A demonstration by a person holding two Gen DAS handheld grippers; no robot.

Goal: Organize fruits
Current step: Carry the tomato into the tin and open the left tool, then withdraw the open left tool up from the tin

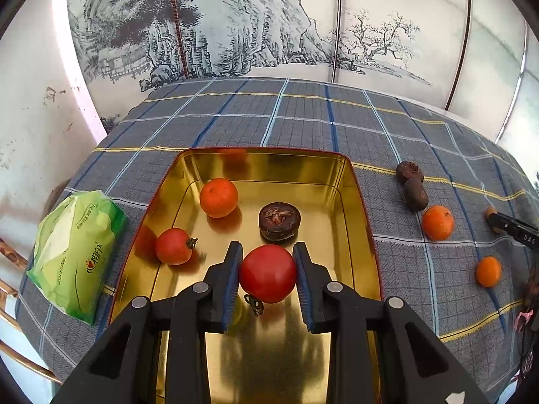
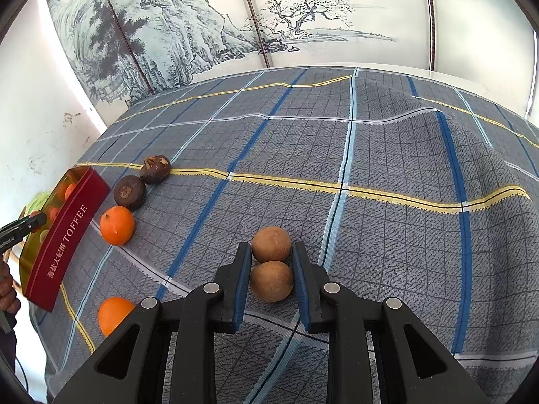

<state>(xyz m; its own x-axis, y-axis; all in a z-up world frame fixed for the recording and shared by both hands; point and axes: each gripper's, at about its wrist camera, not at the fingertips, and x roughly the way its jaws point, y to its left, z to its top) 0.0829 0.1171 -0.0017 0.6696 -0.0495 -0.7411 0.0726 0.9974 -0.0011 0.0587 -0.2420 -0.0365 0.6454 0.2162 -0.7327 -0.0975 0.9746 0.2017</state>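
Plaid cloth [image 1: 303, 118]; tomato [image 1: 267, 272] between left tool [image 1: 267, 269] pads.

A grey plaid tablecloth [image 1: 303, 118] with blue, white and yellow stripes covers the table in front of me. A green tissue pack [image 1: 75, 252] lies on the tablecloth's left edge. Behind the tablecloth stands a folding screen [image 1: 235, 23] painted with ink mountains and bare trees. Left of the tablecloth, a scuffed white wall [image 1: 30, 118] rises.

Bright even daylight, sharp focus, glare on the gold tin [image 1: 350, 202], heavy fisheye-bent, dark-vignetted edges.
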